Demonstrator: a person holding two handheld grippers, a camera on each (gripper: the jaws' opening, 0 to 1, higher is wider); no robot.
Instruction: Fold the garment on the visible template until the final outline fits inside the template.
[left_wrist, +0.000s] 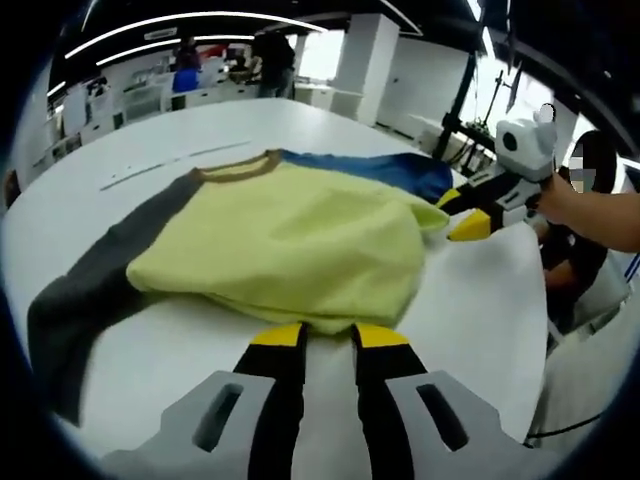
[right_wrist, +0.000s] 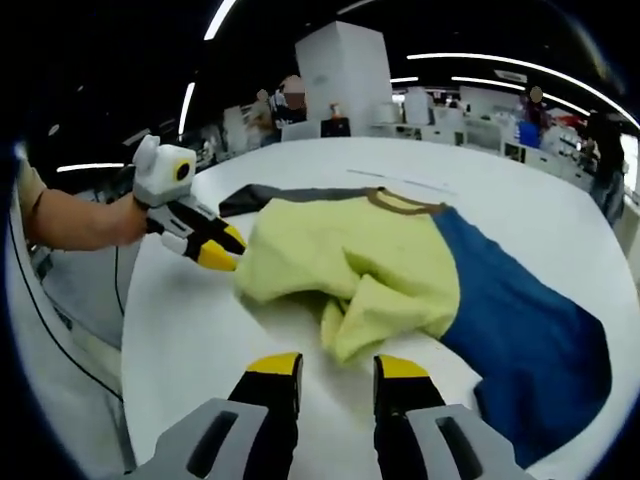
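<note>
A shirt with a yellow-green body (left_wrist: 290, 240), brown collar, grey sleeve (left_wrist: 90, 290) and blue sleeve (left_wrist: 390, 170) lies on a white table, its lower part folded up over itself. My left gripper (left_wrist: 330, 338) is open just short of the folded hem, holding nothing. My right gripper (left_wrist: 458, 212) comes in from the right, open beside the shirt's corner. In the right gripper view the shirt (right_wrist: 350, 250) has a rumpled fold right ahead of my open right gripper (right_wrist: 338, 368). The left gripper (right_wrist: 222, 250) sits at the shirt's far-left edge, and the blue sleeve (right_wrist: 520, 330) spreads to the right.
The white table (left_wrist: 480, 300) drops off close behind both grippers. A person's forearm (right_wrist: 70, 220) holds the left gripper, and another forearm (left_wrist: 600, 215) holds the right one. A cable (right_wrist: 60, 330) hangs beside the table. Benches and people stand far back.
</note>
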